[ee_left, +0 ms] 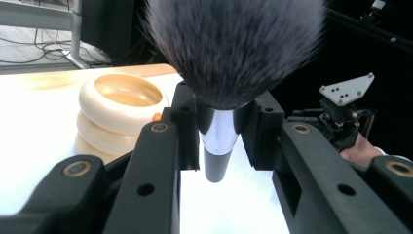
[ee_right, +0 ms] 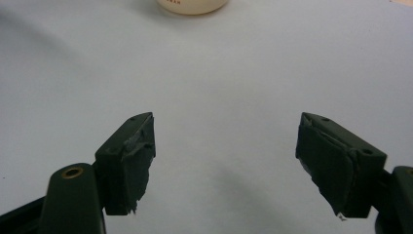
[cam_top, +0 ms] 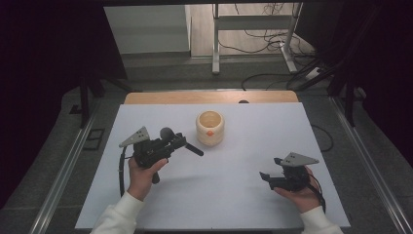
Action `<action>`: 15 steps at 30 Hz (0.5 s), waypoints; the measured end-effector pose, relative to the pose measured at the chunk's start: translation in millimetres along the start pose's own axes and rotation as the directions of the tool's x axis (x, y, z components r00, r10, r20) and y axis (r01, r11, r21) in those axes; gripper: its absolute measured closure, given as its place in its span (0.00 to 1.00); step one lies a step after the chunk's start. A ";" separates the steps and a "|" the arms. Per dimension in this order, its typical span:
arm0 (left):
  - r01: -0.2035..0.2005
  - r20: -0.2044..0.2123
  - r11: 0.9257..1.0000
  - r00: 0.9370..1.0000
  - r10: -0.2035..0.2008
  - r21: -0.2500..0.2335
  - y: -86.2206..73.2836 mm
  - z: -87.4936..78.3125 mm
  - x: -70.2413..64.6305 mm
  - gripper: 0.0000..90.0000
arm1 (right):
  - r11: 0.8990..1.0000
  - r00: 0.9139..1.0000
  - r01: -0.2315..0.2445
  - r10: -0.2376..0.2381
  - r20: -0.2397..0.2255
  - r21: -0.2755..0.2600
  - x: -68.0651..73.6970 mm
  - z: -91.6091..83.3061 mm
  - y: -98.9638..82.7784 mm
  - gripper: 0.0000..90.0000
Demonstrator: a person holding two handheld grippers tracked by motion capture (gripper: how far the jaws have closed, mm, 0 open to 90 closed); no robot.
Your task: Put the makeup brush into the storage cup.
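My left gripper [cam_top: 178, 142] is shut on a make-up brush [cam_top: 168, 133] with a dark fluffy head and a black handle that sticks out toward the right. In the left gripper view the bristles [ee_left: 234, 44] rise above the jaws and the silver ferrule [ee_left: 220, 134] sits clamped between them. A cream ringed wooden cup [cam_top: 210, 127] with an orange spot stands upright just right of the brush, apart from it; its open mouth [ee_left: 122, 90] looks empty. My right gripper [cam_top: 266, 177] hovers low at the table's right front, open with nothing between its pads [ee_right: 131, 165].
A white sheet [cam_top: 219, 195] covers the table, with a wooden strip [cam_top: 209, 97] bare along the far edge. Beyond it lie floor cables [cam_top: 272, 44] and metal stand legs [cam_top: 215, 39]. Dark curtains flank both sides.
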State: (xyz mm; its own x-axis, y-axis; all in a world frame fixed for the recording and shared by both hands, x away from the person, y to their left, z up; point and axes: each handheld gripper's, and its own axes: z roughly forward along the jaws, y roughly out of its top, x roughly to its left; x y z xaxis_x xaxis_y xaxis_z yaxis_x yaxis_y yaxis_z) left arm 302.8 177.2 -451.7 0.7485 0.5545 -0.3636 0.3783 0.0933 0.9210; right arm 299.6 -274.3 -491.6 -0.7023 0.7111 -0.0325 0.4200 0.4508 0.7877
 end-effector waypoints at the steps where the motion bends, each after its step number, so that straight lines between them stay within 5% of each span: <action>1: 0.000 -0.003 1.000 1.000 0.000 -0.007 1.2 -0.3 0.2 0.79 | 1.000 1.000 -0.001 0.001 0.000 -0.001 -0.2 -0.1 -0.1 0.26; 15: 0.000 -0.007 1.000 1.000 0.000 -0.011 19.0 6.5 10.2 0.79 | 1.000 1.000 -0.009 0.009 0.003 0.004 -1.3 0.9 -0.5 0.26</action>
State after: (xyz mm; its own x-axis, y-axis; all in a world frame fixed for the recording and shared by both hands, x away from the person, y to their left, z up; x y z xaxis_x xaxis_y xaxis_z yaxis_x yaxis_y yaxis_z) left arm 321.2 179.3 -438.8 0.7446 0.5605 -0.3626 0.3724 0.1022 0.9224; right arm 300.8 -275.0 -492.5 -0.6967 0.7168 -0.0276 0.4283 0.4465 0.7856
